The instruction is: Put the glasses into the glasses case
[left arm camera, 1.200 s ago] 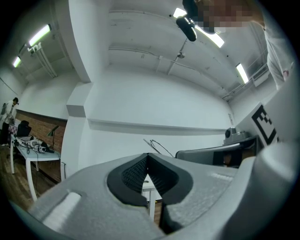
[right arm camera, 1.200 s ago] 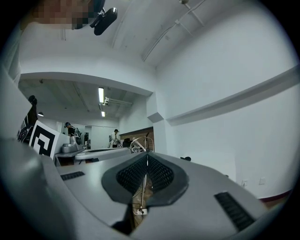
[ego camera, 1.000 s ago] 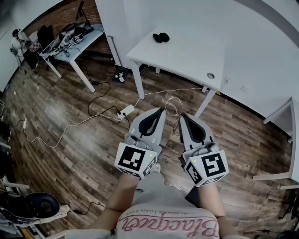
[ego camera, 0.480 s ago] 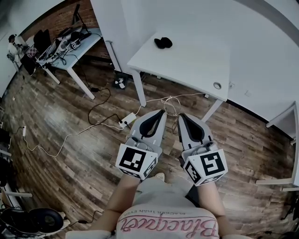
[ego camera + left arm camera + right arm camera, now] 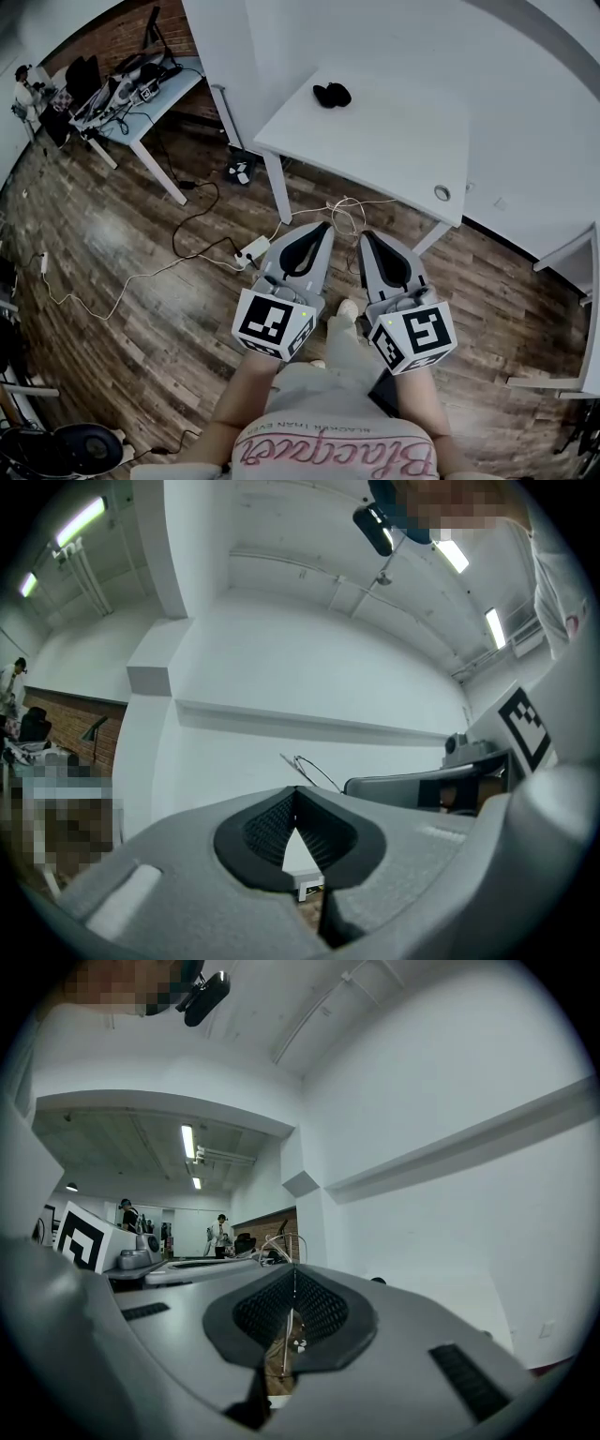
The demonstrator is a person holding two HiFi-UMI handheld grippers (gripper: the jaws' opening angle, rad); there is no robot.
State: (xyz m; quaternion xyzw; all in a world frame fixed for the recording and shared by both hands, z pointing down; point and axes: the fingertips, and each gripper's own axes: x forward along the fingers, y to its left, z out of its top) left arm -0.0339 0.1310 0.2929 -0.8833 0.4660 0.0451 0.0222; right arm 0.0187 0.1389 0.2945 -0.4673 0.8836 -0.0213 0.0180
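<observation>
Head view, nearest first: the person's pale trouser leg (image 5: 330,364) and a shoe (image 5: 348,308) showed low in the frame. Above them the left tongs (image 5: 323,225) and right tongs (image 5: 367,236) were held side by side over the wooden floor (image 5: 141,281), near each other but not touching. Left gripper view showed the left tongs closed, the dark pads meeting at the tip with nothing gripped. Right gripper view showed the right tongs closed too, pads together and empty.

Just beyond the tips, a power strip (image 5: 251,248) and a tangle of pale cable (image 5: 349,208) lay on the floor. Past these stood a white worktop (image 5: 394,141), bare but for a round grommet (image 5: 442,193) near its front right corner and a small dark thing (image 5: 332,94) at its far left part, well apart from both tongs. It was too small to tell as glasses or case. Farther left stood a cluttered desk (image 5: 155,89) before a brick wall (image 5: 112,37).
</observation>
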